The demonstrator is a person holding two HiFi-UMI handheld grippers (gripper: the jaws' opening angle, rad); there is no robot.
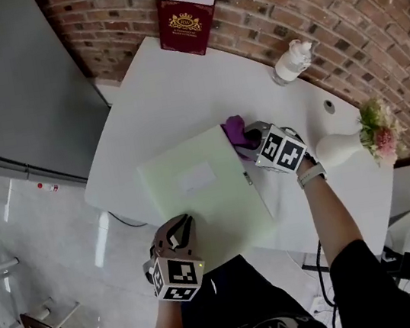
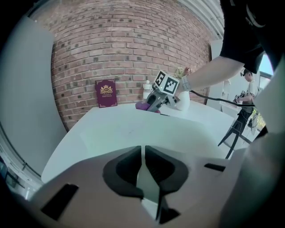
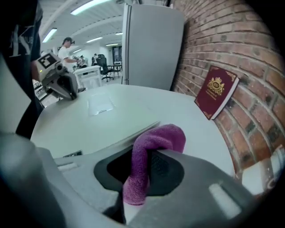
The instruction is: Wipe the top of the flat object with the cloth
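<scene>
A pale green flat folder (image 1: 201, 187) lies on the white table (image 1: 170, 88). At its near corner my left gripper (image 1: 180, 229) is shut on its thin edge, and in the left gripper view that edge shows between the jaws (image 2: 143, 171). My right gripper (image 1: 246, 139) is at the folder's far right edge, shut on a purple cloth (image 1: 235, 129). The right gripper view shows the cloth (image 3: 151, 147) bulging out of the closed jaws just above the folder (image 3: 89, 120). I cannot tell whether the cloth touches the folder.
A dark red book (image 1: 187, 23) leans on the brick wall at the table's far edge. A white bottle (image 1: 290, 61) stands at the far right, and a white vase (image 1: 345, 146) with flowers (image 1: 378, 128) stands right of my right gripper. A grey cabinet (image 1: 7, 82) stands at the left.
</scene>
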